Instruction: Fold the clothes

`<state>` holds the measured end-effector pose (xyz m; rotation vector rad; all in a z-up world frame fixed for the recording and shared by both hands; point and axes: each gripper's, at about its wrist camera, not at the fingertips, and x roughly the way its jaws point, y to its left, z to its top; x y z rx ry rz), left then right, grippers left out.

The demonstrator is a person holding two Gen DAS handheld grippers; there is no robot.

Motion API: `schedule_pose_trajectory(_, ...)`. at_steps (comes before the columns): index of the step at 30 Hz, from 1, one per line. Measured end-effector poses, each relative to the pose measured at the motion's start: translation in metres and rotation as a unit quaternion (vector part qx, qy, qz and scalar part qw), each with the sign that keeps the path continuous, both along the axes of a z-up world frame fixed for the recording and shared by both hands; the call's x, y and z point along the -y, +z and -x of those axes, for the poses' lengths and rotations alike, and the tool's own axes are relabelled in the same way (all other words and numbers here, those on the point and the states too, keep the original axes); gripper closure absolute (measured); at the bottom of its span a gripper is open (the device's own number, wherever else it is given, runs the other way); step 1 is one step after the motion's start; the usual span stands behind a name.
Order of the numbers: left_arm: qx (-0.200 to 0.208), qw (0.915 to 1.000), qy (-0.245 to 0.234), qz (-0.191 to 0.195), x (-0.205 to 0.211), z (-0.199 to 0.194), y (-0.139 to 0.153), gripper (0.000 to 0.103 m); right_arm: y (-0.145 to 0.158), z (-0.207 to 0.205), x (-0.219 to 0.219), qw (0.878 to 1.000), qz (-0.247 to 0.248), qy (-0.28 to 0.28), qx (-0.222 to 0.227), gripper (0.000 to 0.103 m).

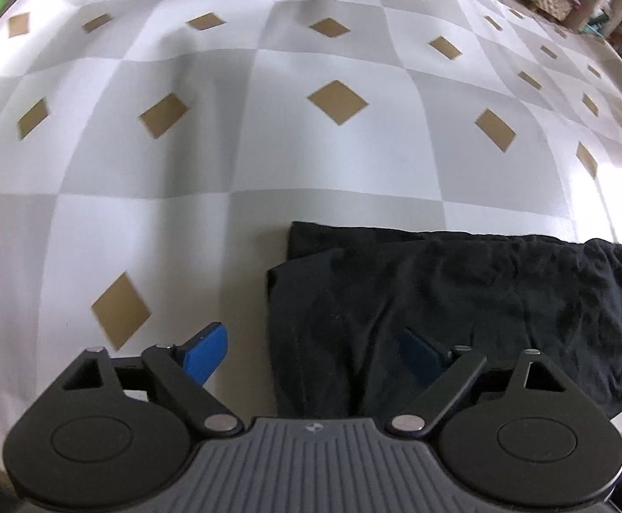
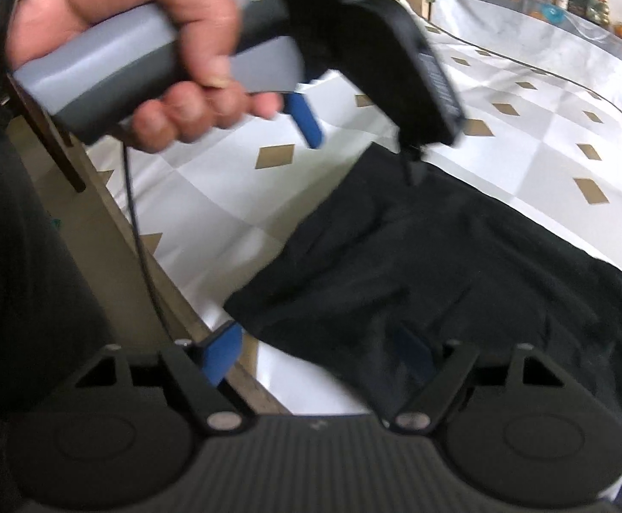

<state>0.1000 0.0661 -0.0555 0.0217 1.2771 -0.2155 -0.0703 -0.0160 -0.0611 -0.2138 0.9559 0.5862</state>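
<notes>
Lying beneath both spread tongs (image 1: 313,352), (image 2: 319,352), black garment (image 1: 460,299) covers tablecloth (image 1: 268,149).

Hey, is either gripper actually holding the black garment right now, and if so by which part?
Neither. The left gripper and right gripper are both open over the black garment, clamping none of it.

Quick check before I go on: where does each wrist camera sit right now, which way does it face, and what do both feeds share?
Left wrist: sits behind the open left gripper, facing across the checkered tablecloth; black garment lower right.
Right wrist: sits behind the open right gripper at the table's near edge, facing the garment; the person's hand holding the left gripper shows.
Shared: garment, tablecloth.
</notes>
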Motion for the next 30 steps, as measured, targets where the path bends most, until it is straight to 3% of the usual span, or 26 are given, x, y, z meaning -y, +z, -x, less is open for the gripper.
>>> schedule_pose_trajectory(6,-0.012,0.9992,-0.039,-0.002,0.011,-0.007,-0.010,0.018,-0.015,-0.011,-0.007,1.000,0.007,-0.011,-0.011,0.025)
schedule_pose_trajectory(24,-0.048,0.9981,-0.038,-0.007,0.008,-0.023,-0.033,0.018,-0.032,-0.025,-0.029,0.999,0.005,-0.034,-0.024,0.017)
schedule_pose_trajectory(30,-0.058,0.9978,-0.033,-0.004,0.006,-0.023,-0.037,0.018,-0.040,-0.022,-0.038,0.999,0.035,-0.023,0.002,0.014)
